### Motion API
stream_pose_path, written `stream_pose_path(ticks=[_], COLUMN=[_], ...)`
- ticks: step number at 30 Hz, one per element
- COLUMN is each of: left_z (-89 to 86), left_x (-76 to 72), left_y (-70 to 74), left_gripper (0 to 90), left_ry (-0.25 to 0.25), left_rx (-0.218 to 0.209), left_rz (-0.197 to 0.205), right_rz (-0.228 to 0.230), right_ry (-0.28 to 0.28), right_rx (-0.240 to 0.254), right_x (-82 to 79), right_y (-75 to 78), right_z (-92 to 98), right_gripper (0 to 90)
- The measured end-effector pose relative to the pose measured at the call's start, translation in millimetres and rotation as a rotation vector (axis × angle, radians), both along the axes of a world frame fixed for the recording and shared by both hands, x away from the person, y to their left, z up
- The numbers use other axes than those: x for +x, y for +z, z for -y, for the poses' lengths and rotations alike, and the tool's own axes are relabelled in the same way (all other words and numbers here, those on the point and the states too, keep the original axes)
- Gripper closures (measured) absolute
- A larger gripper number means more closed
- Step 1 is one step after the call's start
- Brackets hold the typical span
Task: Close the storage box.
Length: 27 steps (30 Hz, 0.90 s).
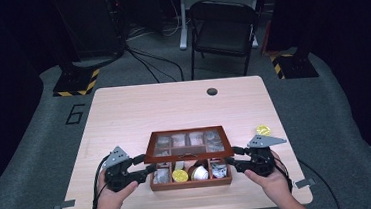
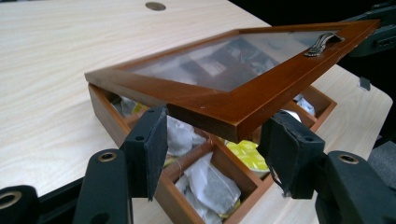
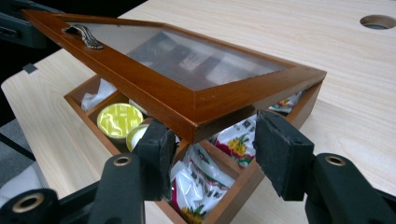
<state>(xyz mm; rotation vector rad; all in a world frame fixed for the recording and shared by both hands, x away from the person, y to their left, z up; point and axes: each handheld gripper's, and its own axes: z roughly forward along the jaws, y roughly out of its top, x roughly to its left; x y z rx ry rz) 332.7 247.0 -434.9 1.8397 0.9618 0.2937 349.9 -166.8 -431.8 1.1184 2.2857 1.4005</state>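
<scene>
A brown wooden box [image 1: 190,184] with several compartments of tea bags and a yellow capsule [image 1: 180,175] stands near the table's front edge. Its glass lid [image 1: 187,145] is tilted up at the front, half raised. My left gripper [image 1: 147,166] is at the lid's front left corner. In the left gripper view that corner of the lid [image 2: 219,100] sits between the pads of the left gripper [image 2: 217,140]. My right gripper [image 1: 231,163] holds the front right corner, and the right gripper view shows that corner of the lid [image 3: 196,100] wedged between the pads of the right gripper [image 3: 212,140]. A metal handle [image 3: 84,35] sits on the lid's front rail.
A small gold round object [image 1: 263,130] lies on the table right of the box. The light wood table [image 1: 173,105] has a cable hole [image 1: 212,91] at the back. A black folding chair [image 1: 222,29] stands beyond the table.
</scene>
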Motion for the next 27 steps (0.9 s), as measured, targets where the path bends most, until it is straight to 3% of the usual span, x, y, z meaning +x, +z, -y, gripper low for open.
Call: stream_pose_path(ticks=[8,27], left_z=[0.8,2.0], left_x=[-6.9,-14.4], left_y=[-13.2,-38.5], left_gripper=[42.1,42.0], left_ry=[-0.007,-0.034], left_rx=[0.03,0.102], left_rz=[-0.021,-0.086], right_rz=[0.005,-0.038], right_ry=[0.004,0.051], right_rx=[-0.037,-0.105], right_x=[-8.9,-17.5], right_y=[-13.2,-39.9], right_z=[-1.4,-6.7], right_gripper=[48.0,46.5])
